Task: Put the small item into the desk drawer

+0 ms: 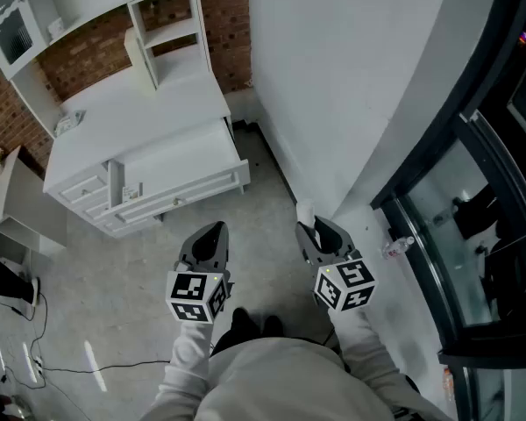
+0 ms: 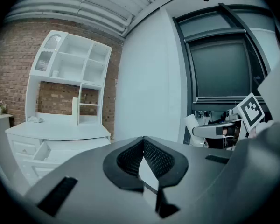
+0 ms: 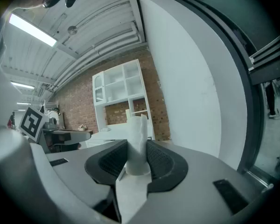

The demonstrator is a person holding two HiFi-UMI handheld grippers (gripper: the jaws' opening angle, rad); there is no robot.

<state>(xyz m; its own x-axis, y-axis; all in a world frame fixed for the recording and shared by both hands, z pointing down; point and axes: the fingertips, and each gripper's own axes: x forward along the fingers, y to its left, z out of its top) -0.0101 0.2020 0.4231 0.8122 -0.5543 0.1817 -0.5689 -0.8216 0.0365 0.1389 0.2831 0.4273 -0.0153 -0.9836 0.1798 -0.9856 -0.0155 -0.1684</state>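
Two tools are held side by side above the floor (image 1: 158, 261), each bearing a cube (image 1: 195, 296) printed with black-and-white square markers. On the left tool (image 2: 143, 139) the jaws are brought together at their tips with nothing between them. The right tool (image 3: 137, 144) is clamped on the small item (image 3: 136, 127), a white roll that stands upright between the ribbed pads (image 3: 161, 160) and rises above them. A white worktop (image 1: 149, 103) with a shelf unit (image 1: 96, 7) stands well ahead of both tools, off to their left. Its drawer (image 1: 180, 169) is pulled out, well apart from the held item.
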